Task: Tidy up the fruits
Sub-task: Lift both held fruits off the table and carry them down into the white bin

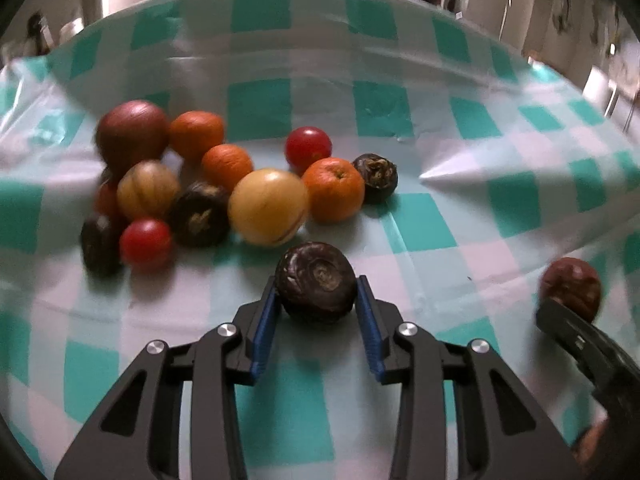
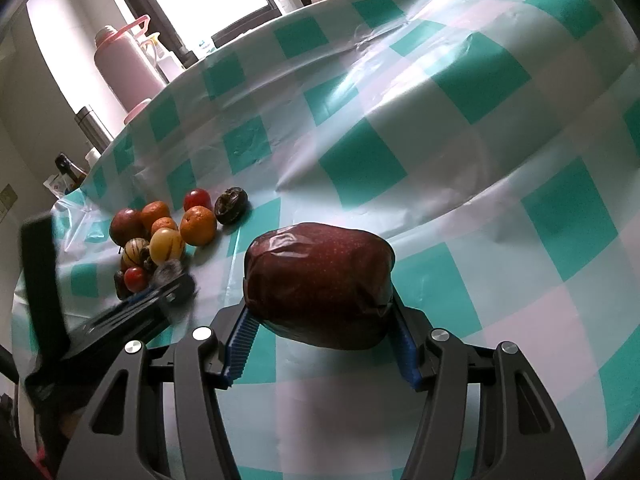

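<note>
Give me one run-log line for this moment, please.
left tongs: shut on dark fruit | right tongs: shut on wrapped red apple | fruit pile: on checked cloth

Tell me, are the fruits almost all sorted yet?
Not yet. Nothing looks sorted so far. The left gripper is pinching a dark brown fruit, and the right gripper holds a big red wrapped fruit. The mixed pile on the checked tablecloth is still waiting.
</note>
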Action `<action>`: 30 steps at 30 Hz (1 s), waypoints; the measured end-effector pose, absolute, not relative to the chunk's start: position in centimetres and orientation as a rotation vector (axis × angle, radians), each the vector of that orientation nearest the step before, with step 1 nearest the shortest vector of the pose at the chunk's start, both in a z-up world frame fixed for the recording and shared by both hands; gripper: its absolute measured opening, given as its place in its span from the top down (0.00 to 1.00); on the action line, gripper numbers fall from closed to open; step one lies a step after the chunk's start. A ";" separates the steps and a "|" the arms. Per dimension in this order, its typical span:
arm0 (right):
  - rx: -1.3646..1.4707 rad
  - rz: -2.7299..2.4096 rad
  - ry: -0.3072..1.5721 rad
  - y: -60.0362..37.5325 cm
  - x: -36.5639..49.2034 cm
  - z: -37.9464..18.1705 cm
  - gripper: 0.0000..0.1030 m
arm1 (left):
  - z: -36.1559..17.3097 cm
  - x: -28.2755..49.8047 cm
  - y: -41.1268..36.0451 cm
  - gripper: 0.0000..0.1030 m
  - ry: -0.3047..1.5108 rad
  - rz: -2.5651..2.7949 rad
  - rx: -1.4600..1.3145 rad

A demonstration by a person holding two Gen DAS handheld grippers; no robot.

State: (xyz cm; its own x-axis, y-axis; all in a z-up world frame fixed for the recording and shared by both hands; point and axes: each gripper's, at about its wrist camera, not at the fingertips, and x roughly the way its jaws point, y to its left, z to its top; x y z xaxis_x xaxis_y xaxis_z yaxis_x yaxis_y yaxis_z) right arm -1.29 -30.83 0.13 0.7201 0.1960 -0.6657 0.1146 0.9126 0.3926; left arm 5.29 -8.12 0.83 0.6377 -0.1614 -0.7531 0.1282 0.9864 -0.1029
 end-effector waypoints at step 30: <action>0.433 0.126 0.752 -29.3 -4.2 0.4 0.43 | 2.1 -1.6 1.0 0.63 0.716 -0.199 -0.267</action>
State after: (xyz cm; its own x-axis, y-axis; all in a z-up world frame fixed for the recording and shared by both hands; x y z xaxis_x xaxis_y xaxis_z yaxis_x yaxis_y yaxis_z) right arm -4.22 -29.33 0.37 0.7274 0.2629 -0.6339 0.0422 0.9048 0.4236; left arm -1.58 0.98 2.10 0.7380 -0.2699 -0.6185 0.0885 0.9473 -0.3077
